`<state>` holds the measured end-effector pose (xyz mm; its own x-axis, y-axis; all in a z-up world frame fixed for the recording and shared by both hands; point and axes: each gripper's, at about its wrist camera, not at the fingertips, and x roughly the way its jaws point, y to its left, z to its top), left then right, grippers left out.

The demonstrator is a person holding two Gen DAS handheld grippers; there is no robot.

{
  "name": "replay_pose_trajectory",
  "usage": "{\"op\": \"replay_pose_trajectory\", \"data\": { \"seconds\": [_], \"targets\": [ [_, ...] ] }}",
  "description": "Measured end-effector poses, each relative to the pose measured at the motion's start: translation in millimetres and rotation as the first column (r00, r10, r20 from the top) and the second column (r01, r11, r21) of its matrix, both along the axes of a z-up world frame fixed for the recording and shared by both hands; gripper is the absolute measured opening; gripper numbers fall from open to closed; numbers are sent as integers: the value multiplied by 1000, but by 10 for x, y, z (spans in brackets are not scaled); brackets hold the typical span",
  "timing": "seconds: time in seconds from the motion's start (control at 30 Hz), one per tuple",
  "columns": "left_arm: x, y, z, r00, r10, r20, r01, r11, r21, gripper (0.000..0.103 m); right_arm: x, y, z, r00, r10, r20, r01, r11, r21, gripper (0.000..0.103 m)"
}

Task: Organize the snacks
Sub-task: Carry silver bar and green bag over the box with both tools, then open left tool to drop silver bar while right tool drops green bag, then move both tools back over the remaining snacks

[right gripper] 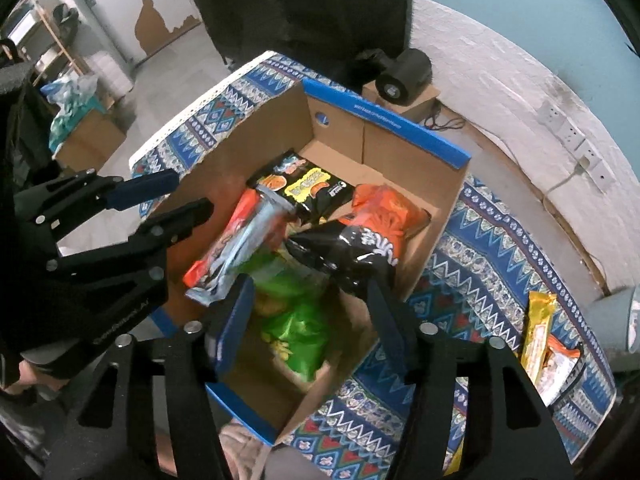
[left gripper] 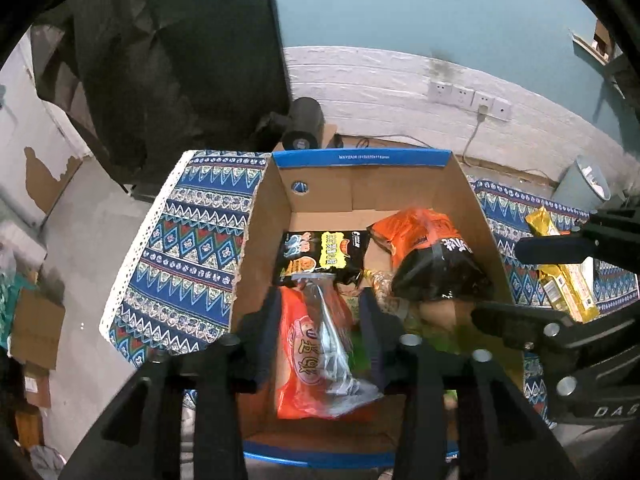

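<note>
An open cardboard box [left gripper: 360, 158] [right gripper: 384, 120] with a blue rim stands on a patterned blue cloth [left gripper: 192, 240]. Inside lie an orange-red pack with a clear window [left gripper: 316, 352] [right gripper: 228, 248], a black-and-yellow pack [left gripper: 320, 252], an orange-and-black bag [left gripper: 432, 256] [right gripper: 368, 236] and a green bag [right gripper: 296, 320]. My left gripper [left gripper: 320, 300] [right gripper: 190, 192] hangs open over the box's near left, the orange-red pack lying free below its fingers. My right gripper [right gripper: 310, 286] [left gripper: 498, 282] is open above the green bag. A yellow pack [left gripper: 564, 280] [right gripper: 538, 336] rests on the cloth right of the box.
A black cylinder-shaped device [left gripper: 304, 120] sits on a small carton behind the box. A grey bin [left gripper: 584, 184] stands at the far right by the white brick wall with sockets [left gripper: 468, 98]. Cardboard boxes [left gripper: 36, 328] stand on the floor to the left.
</note>
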<state>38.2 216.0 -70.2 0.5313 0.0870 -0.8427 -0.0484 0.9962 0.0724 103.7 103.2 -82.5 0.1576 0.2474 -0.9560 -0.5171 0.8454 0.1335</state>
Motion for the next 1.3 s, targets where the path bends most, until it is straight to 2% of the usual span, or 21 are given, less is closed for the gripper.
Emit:
{"op": "replay_pose_trajectory", "data": {
  "seconds": [0.17,0.27,0.6,0.9,1.3],
  "targets": [
    [-25,-70,24,1000,-15,0,15,1000,6,50,-11,-128,66,1000,-19,16,19,1000,0,68],
    [-54,-141,57,999,-33,8,33,999,14,60,-20,-222,93,999,-31,26,31,999,-11,68],
    [-132,-509,171,993,-114,28,112,991,77,73,-51,-666,177,995,-82,59,84,995,-44,73],
    [-138,-858,138,985,-172,3,171,981,94,73,-150,-1150,174,989,-136,61,140,988,-63,73],
    [-27,-1436,57,971,-238,-36,240,969,64,73,-246,-1940,175,967,-242,75,248,965,-90,73]
  ]
}}
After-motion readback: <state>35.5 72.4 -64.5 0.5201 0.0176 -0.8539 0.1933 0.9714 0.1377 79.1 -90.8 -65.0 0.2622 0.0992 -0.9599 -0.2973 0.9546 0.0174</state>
